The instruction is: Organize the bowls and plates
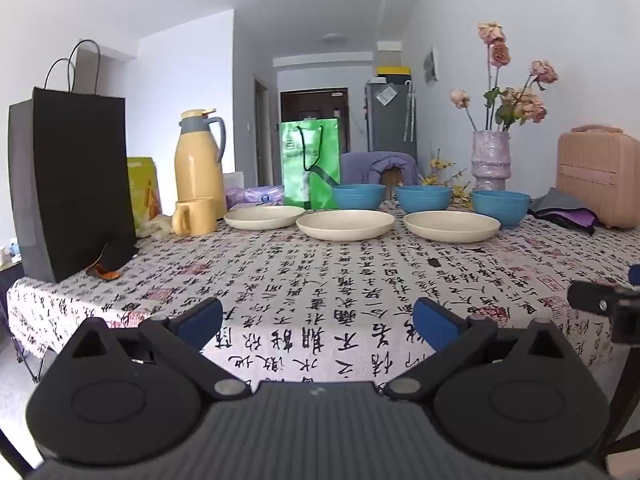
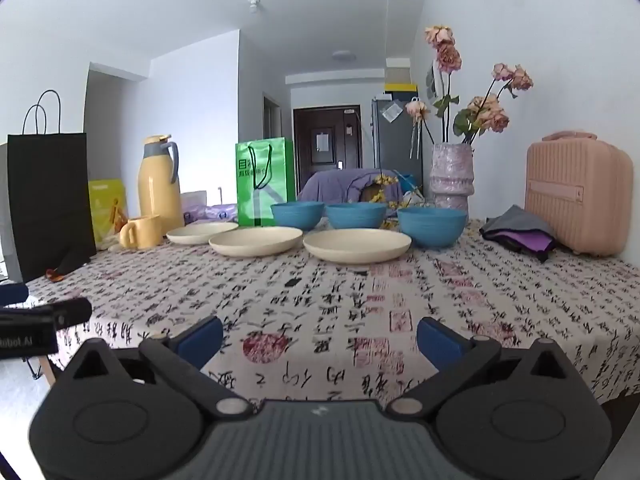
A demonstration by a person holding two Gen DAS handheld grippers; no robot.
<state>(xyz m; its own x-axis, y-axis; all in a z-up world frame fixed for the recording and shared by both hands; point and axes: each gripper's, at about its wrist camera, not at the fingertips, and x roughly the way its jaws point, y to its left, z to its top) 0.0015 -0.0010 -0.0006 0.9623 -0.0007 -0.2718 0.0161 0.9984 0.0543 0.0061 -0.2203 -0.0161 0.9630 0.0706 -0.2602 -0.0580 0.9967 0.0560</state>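
Observation:
Three cream plates stand in a row on the far half of the table: left (image 1: 264, 216) (image 2: 202, 233), middle (image 1: 345, 224) (image 2: 255, 241), right (image 1: 451, 226) (image 2: 356, 245). Three blue bowls stand behind them: left (image 1: 358, 196) (image 2: 297, 215), middle (image 1: 423, 199) (image 2: 355, 215), right (image 1: 500, 207) (image 2: 432, 226). My left gripper (image 1: 318, 320) is open and empty over the table's near edge. My right gripper (image 2: 319, 338) is open and empty, also near the front edge, to the right of the left one.
The table has a calligraphy-print cloth (image 1: 320, 280). A black paper bag (image 1: 76, 184), yellow thermos (image 1: 199, 160), yellow mug (image 1: 193, 216) and green bag (image 1: 311, 162) stand left and behind. A vase of flowers (image 1: 491, 160), pink case (image 1: 598, 176) and folded cloth (image 1: 564, 212) sit right.

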